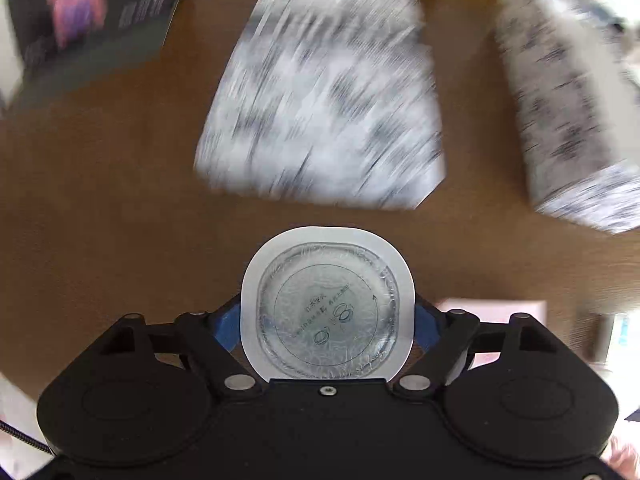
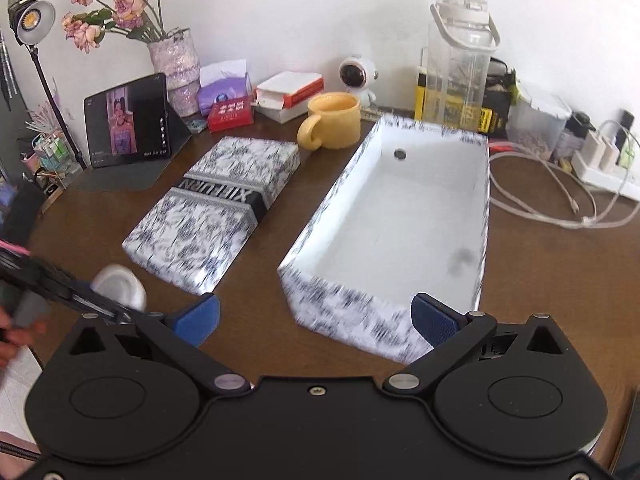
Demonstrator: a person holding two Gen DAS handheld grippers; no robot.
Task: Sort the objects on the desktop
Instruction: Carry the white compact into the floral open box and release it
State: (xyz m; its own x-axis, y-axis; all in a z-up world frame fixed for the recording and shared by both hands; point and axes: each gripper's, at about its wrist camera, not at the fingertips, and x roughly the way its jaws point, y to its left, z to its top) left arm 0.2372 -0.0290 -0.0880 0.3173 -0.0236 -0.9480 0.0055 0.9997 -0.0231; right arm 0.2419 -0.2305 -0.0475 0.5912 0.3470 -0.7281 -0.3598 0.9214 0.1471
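Left wrist view: the left tool [image 1: 327, 316] is clamped on a small white container [image 1: 327, 304] with a clear sealed lid showing printed text — blue pads press its two sides. It hangs above the brown tabletop [image 1: 100, 200]. Heavy motion blur here; the patterned lid [image 1: 320, 92] lies ahead of the container and the open box [image 1: 568, 112] sits off to the lid's right, details smeared.

Right wrist view is sharper. Landmark: the open box [image 2: 384, 216], white inside, black-and-white print outside. The right tool [image 2: 316, 316] hovers just short of the box's near wall, blue pads wide apart, nothing between them. Inside the box: a small dark round item near the far wall and a blurred dark smudge toward the near right corner — probably another small object, can't confirm.

Left of the box, apart from it, lies the matching lid [image 2: 216, 208], flat, with a dark band across it. Near the lid's front-left corner the left tool [image 2: 80, 300] shows with the white container [image 2: 120, 286], blurred. A hand [image 2: 16, 332] shows at the left edge.

Behind the box: yellow mug [image 2: 332, 124], clear water bottle [image 2: 460, 64], astronaut figure [image 2: 358, 76]. Behind the lid: tablet [image 2: 128, 124], tissue packs [image 2: 228, 100], vase of pink roses [image 2: 176, 68]. Right of the box: white cables [image 2: 560, 200] and a power strip [image 2: 604, 164].
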